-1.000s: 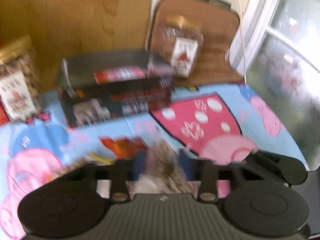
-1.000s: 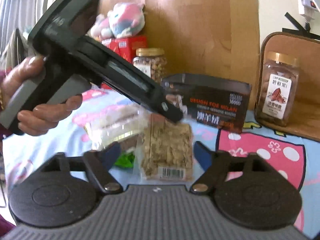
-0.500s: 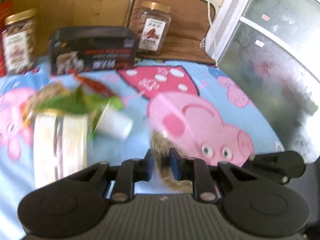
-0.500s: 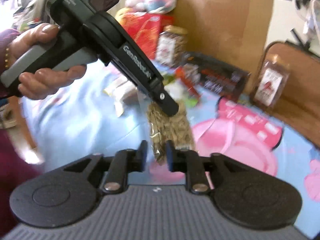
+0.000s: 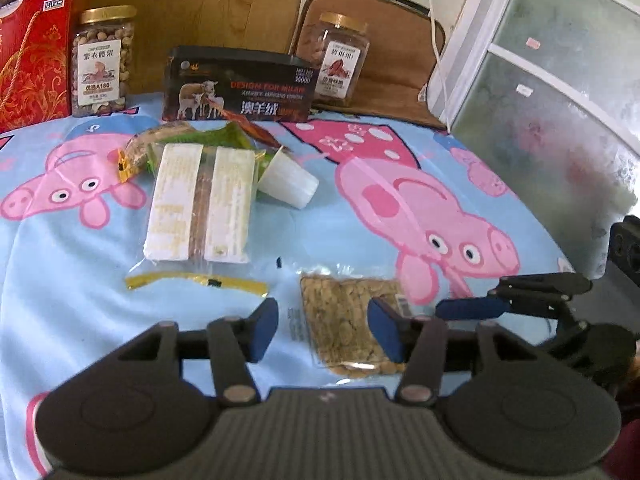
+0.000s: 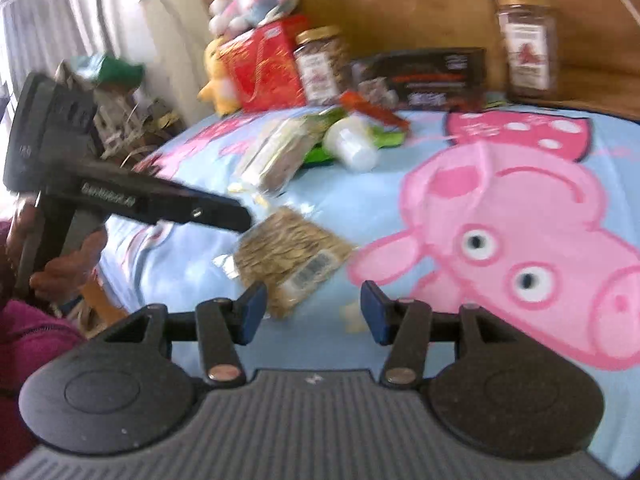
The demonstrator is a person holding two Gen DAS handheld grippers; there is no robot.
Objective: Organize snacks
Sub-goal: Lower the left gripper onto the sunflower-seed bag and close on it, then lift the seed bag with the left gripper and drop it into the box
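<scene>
A clear packet of brown seed brittle [image 5: 350,322] lies flat on the pig-print cloth [image 5: 420,208]. My left gripper [image 5: 324,326] is open just above it, a blue pad on either side. In the right wrist view the packet [image 6: 290,258] lies ahead of my open, empty right gripper [image 6: 312,312], and the left gripper's body [image 6: 132,200] hovers at its left. A white wafer packet [image 5: 202,204], a white cup on its side [image 5: 288,182] and green and orange wrappers [image 5: 224,136] lie further back.
Two nut jars [image 5: 102,60] [image 5: 342,60], a black carton [image 5: 240,90] and a red box [image 5: 32,60] stand along the back. A brown pad [image 5: 380,40] leans behind. A frosted cabinet [image 5: 552,92] stands at the right. The right gripper's finger [image 5: 472,308] shows at right.
Both grippers were shut on the brittle packet held in the air. It now lies on the cloth and both grippers have opened.
</scene>
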